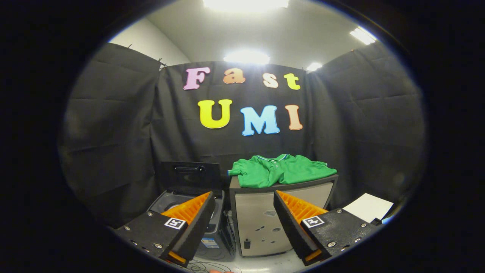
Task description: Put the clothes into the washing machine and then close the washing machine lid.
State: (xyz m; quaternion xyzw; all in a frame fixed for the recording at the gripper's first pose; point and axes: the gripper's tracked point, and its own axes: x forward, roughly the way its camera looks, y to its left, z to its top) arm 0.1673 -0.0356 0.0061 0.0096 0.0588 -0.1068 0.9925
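Black cloth drapes the booth's left side, hanging in soft folds down to the floor. Just in front of it stands the washing machine (212, 227), a dark, low top-loader whose lid (190, 177) is raised upright at the back, so the round opening of the drum lies exposed beneath it. The left finger (189, 223) of the gripper (242, 223) overlaps the machine's front and hides part of that opening. The tongs are spread wide, with a broad gap between the two fingers and nothing held in them; neither finger touches any object. Through that gap, just beside the washing machine on its right, stands a pale cabinet (261, 220) with a dark top, taller than the machine and close enough that the two nearly touch. On the cabinet's top lies the green shirt (280, 170), a collared polo spread loosely across the surface, one sleeve hanging slightly over the left edge; it sits beyond the fingers, well apart from them, and outside the drum. The right finger (303, 223) covers the cabinet's lower right corner. Farther right, past that finger, a white sheet (369, 206) lies flat on a low surface near the black cloth wall. Cables (206, 267) trail on the pale floor below the fingers.
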